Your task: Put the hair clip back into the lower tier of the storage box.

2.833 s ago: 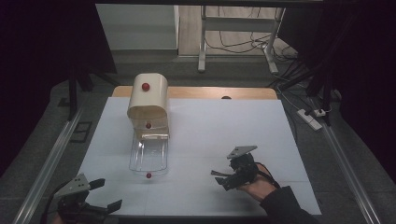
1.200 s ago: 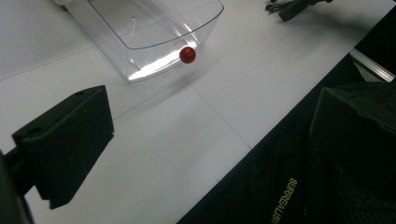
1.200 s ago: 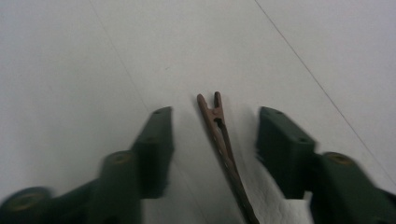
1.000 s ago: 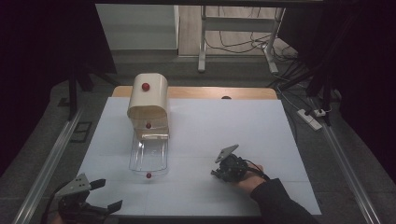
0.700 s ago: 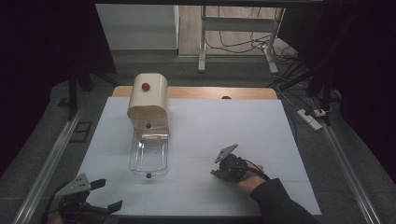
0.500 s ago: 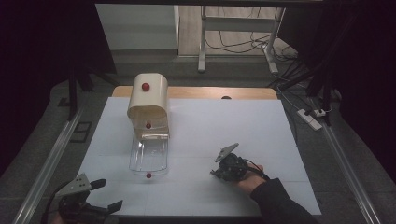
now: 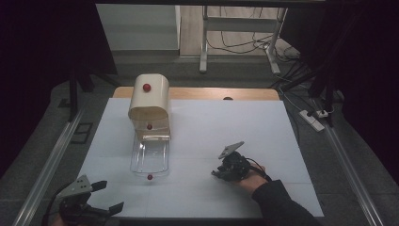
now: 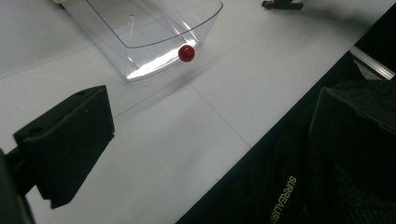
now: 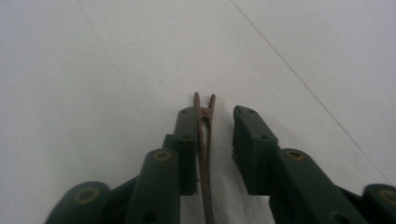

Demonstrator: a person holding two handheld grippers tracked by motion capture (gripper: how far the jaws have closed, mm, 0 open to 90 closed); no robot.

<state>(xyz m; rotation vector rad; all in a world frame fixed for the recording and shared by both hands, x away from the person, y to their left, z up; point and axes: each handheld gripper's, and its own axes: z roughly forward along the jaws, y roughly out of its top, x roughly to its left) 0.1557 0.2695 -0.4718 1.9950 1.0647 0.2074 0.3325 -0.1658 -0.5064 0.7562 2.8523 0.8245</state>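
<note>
In the right gripper view we see a thin brown clip point(image 9: 204, 140) lying between the two dark jaws of the right gripper point(image 9: 212, 119). It looks like a slim clothespin or a small pair of tongs: a long narrow stem of reddish-brown colour that ends in two short pointed tips, which stand a little apart like a small fork. The clip lies against the inner face of the left-hand jaw in this view, while a narrow gap stays between it and the other jaw, so the pads do not press on it from both sides; the jaws have just been opening a little and now stand narrow around it. The clip rests on the white table point(image 9: 93, 70), and its tips reach slightly past the jaw ends. In the high view the right gripper point(image 7: 221, 173) sits low on the table point(image 7: 291, 188), right of the middle and toward the near edge, well apart from the clear plastic drawer point(image 7: 149, 155) that is pulled out of a cream box point(image 7: 149, 101). The drawer has a small red knob point(image 7: 149, 177) on its front. The left gripper point(image 7: 106, 200) is at the near left corner of the table, its jaws wide apart with nothing between them.
</note>
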